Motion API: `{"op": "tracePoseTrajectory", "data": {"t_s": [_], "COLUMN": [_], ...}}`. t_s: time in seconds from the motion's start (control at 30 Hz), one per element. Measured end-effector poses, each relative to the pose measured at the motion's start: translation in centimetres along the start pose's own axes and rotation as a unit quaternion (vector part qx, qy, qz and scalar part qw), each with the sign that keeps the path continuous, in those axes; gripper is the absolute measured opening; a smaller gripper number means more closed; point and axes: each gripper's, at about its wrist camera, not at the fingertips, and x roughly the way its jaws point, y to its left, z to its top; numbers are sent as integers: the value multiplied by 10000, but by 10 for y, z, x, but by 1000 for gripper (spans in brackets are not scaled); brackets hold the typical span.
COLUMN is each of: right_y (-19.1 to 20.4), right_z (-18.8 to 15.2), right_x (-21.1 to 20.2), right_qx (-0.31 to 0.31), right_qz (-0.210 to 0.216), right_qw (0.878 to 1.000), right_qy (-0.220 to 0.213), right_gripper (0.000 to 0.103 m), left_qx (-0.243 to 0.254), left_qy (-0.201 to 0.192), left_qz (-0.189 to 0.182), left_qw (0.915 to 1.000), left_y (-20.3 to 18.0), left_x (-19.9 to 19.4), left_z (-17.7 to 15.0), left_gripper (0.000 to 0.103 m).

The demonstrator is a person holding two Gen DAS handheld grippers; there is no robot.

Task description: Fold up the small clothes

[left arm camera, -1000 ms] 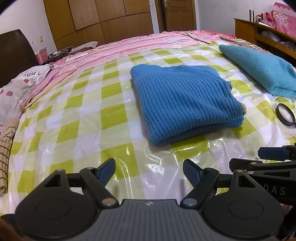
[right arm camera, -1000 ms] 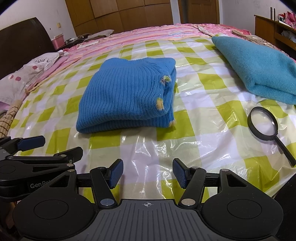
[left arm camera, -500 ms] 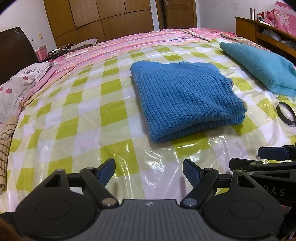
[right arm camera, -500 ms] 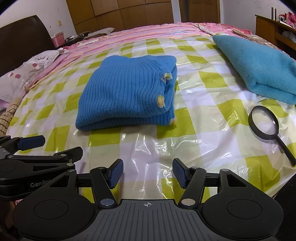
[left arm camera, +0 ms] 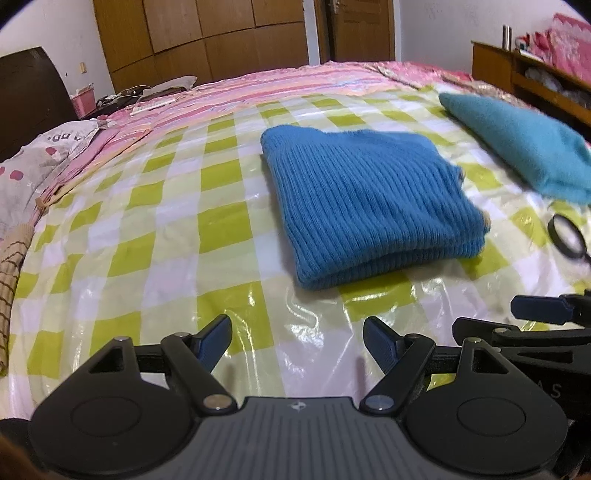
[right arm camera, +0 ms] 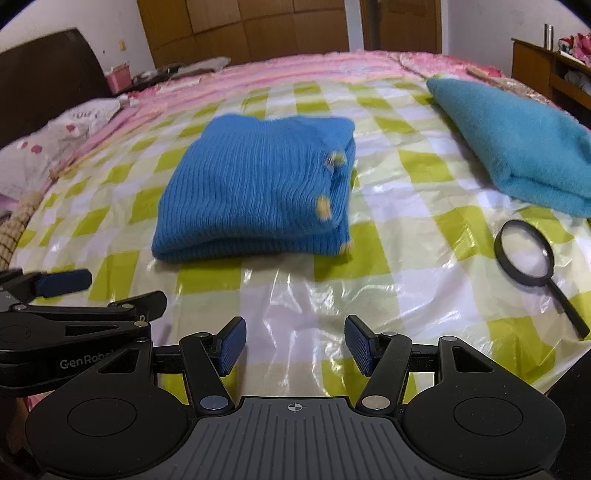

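Left wrist: magnifying glass (left arm camera: 569,236) cut off.

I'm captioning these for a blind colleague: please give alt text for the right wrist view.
A folded blue sweater lies on a green-checked plastic sheet over a bed, with the open, empty right gripper in the foreground. A teal blanket and magnifying glass lie to the right; the left gripper shows at left.

A big brown wooden wardrobe (left arm camera: 207,40) stood by the white wall (left arm camera: 48,29), beside a brown wooden door (left arm camera: 360,29).
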Motion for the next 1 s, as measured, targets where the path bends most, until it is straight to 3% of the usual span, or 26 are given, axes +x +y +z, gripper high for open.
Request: {"op": "tracePoseTrajectory", "data": {"t_s": [0.3, 1.0], "right_y": [-2, -5], "right_z": [1, 1], "right_x": [-1, -1], "right_qx": [85, 168], "right_qz": [15, -42], "right_qw": [10000, 9998], "right_qy": [-10, -25], "right_gripper": [63, 66], "left_qx": [92, 69], "left_qy": [-33, 68], "left_qz": [147, 58], "left_qw": [9998, 9999], "left_y": [-1, -1], "left_x": [0, 4], "left_z": [-1, -2], "left_gripper": [84, 85]}}
